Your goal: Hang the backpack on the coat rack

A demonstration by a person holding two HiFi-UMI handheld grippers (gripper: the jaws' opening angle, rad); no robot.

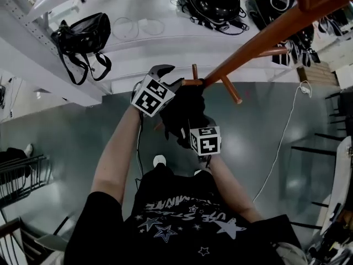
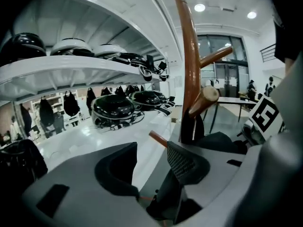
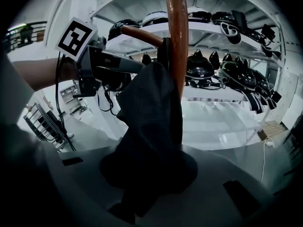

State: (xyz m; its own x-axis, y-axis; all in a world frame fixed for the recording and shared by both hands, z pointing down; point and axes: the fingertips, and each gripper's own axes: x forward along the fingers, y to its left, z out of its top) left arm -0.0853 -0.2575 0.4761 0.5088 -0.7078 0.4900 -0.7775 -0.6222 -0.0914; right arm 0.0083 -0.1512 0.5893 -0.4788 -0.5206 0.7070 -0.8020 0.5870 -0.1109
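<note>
**A:** While the right gripper (image 3: 149, 178) is clamped on a fold of the black fabric backpack (image 1: 185, 112), what is the left gripper (image 2: 151, 163) doing?

**B:** Holding nothing. Its jaws stand wide apart with only air between them. In the head view it sits at eleven o'clock of the bag, and the right one is at five o'clock.

**A:** And the bag itself?

**B:** It's bunched against the reddish-brown wooden coat rack (image 1: 259, 40), whose pole runs off toward two o'clock. The bag's top reaches the root of a short wooden peg (image 3: 139, 36). I can't tell whether a loop is truly over the peg.

**A:** So which step is this?

**B:** Seating it on the peg, I'd judge. Next, the right jaws need to ease open slowly, with the left gripper ready underneath in case the bag slips.
</note>
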